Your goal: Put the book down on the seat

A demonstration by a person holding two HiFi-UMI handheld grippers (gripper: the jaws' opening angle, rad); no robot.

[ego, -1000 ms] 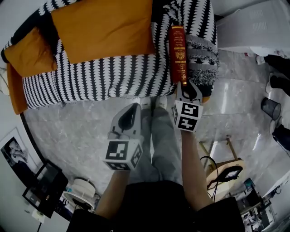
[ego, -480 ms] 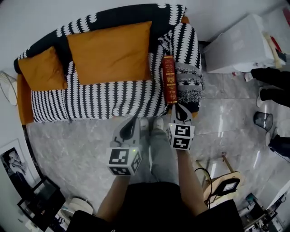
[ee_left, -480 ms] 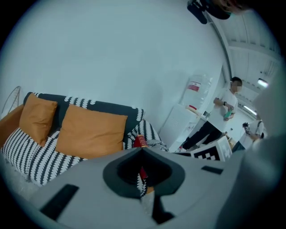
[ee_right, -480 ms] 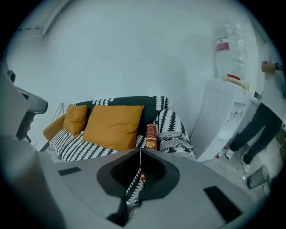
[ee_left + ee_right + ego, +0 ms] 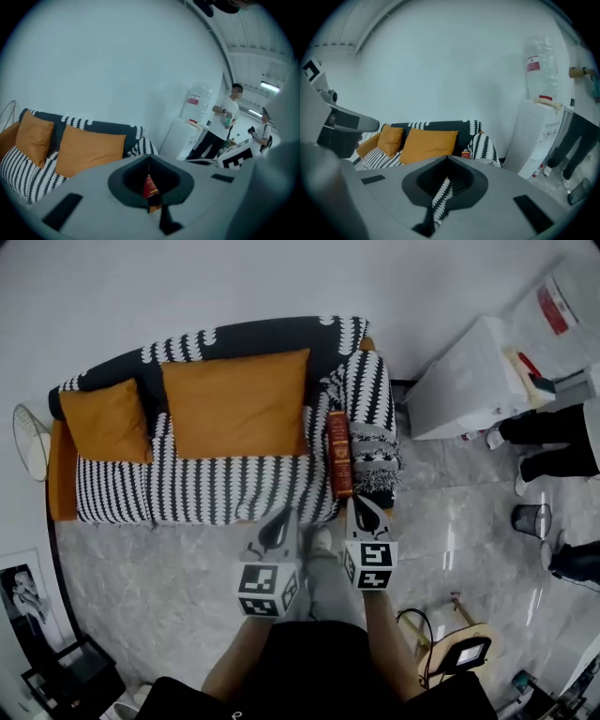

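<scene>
The sofa [image 5: 187,493] stands against a plain white wall [image 5: 234,287], draped in a black-and-white patterned cover. 2 orange cushions lean on its back, a large one [image 5: 236,404] near the middle and a smaller one [image 5: 105,420] at the left end. The red book [image 5: 339,454] lies flat at the right end of the seat, lengthwise from back to front, just beside the covered armrest, its near end close to the seat's front edge.

The floor [image 5: 169,568] is grey, glossy stone. To the right of the sofa stands a white water dispenser [image 5: 469,381], with a person's dark-trousered legs [image 5: 553,432] and a small bin [image 5: 531,519] near it.

Both grippers hang over the floor in front of the sofa, apart from the book. The left gripper [image 5: 281,518] has its jaws together with nothing held. The right gripper [image 5: 362,506] has just been closing its jaws; they meet on nothing.
</scene>
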